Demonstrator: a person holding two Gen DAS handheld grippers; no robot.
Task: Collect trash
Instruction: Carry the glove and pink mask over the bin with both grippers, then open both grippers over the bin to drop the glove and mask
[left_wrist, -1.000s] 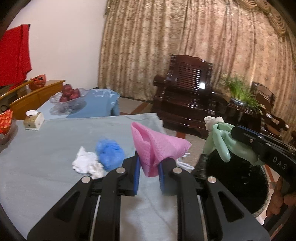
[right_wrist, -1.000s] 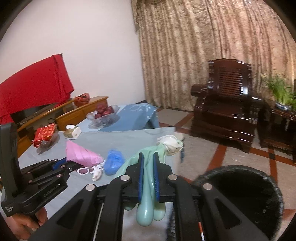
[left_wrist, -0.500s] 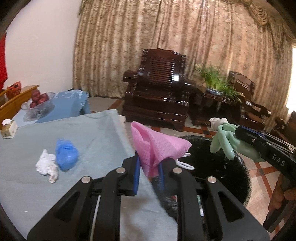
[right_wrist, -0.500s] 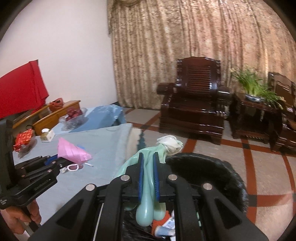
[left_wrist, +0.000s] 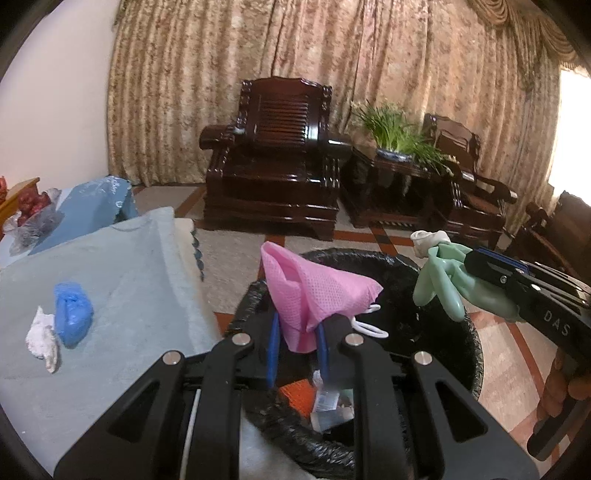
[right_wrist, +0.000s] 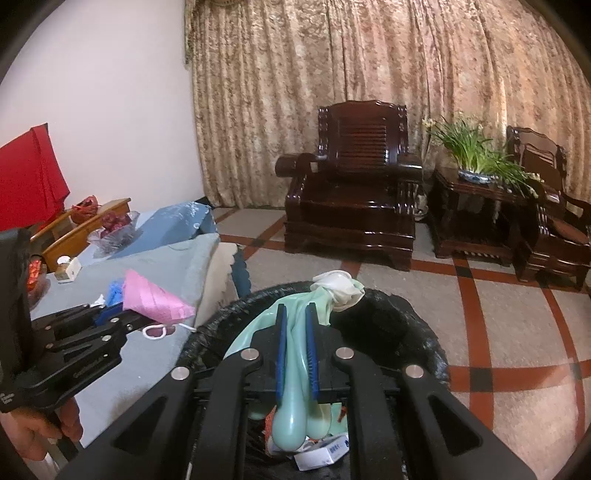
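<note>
Both held over the bin: pink mask (left_wrist: 314, 291) clamped in left gripper (left_wrist: 297, 345) above black-lined trash bin (left_wrist: 467, 354), green glove (right_wrist: 295, 373) pinched in right gripper (right_wrist: 295, 350). Blue wad (left_wrist: 72, 314) and white tissue (left_wrist: 42, 338) lie touching near the table (left_wrist: 140, 280) left edge.

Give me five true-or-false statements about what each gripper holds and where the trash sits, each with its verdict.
1. The left gripper grips a pink mask. True.
2. The right gripper is empty. False: it is shut on a green glove.
3. The glove hangs over the black bin. True.
4. The bin is empty. False: packaging lies inside.
5. The blue wad is in the bin. False: it lies on the table.
</note>
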